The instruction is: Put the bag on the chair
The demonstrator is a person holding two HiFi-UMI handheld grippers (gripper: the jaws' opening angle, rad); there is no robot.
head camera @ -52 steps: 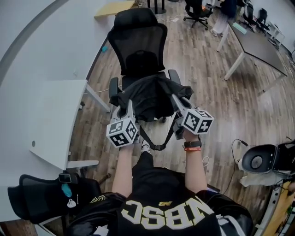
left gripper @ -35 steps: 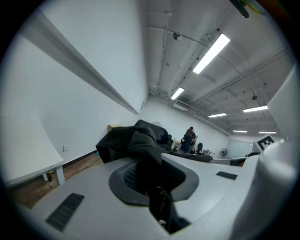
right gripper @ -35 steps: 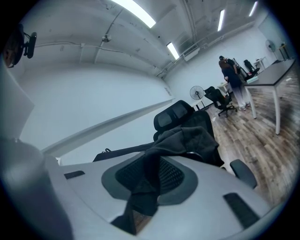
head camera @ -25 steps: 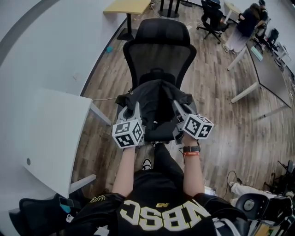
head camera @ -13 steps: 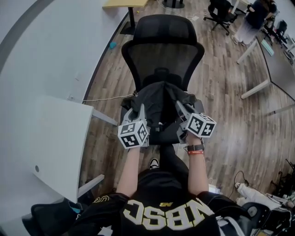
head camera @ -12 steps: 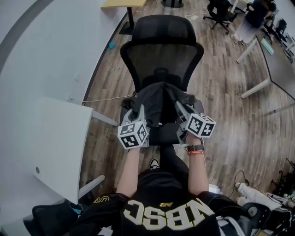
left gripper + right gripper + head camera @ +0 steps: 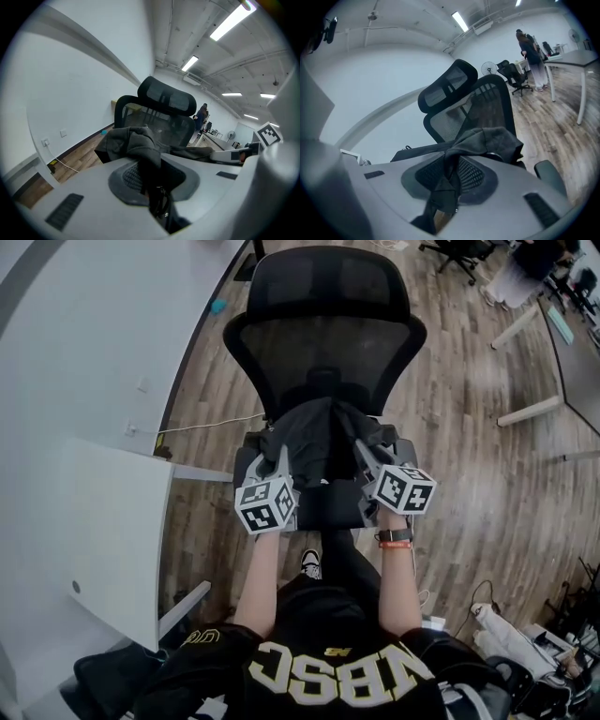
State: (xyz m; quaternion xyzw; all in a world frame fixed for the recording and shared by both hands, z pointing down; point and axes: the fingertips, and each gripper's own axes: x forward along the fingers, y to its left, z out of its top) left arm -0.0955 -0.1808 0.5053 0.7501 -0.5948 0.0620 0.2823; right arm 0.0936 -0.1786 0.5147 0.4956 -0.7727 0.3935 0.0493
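Note:
A black fabric bag [image 7: 317,439] hangs between my two grippers over the seat of a black mesh office chair [image 7: 323,338]. My left gripper [image 7: 278,454] is shut on the bag's left edge; dark cloth [image 7: 140,150] is pinched between its jaws. My right gripper [image 7: 361,448] is shut on the bag's right edge, with folded cloth [image 7: 480,138] bunched between its jaws. The chair's backrest and headrest [image 7: 447,91] rise just beyond the bag [image 7: 440,149]. The bag's underside and the seat beneath it are mostly hidden.
A white desk [image 7: 103,531] stands to my left by the white wall. The floor is wood plank [image 7: 469,484]. Another desk [image 7: 534,409] and a person [image 7: 532,49] stand far off to the right. Dark gear lies on the floor at lower right [image 7: 525,662].
I have stepped closer to the chair with the bag held between both grippers; the bag has moved from in front of the seat to over it. Both grips stay the same.

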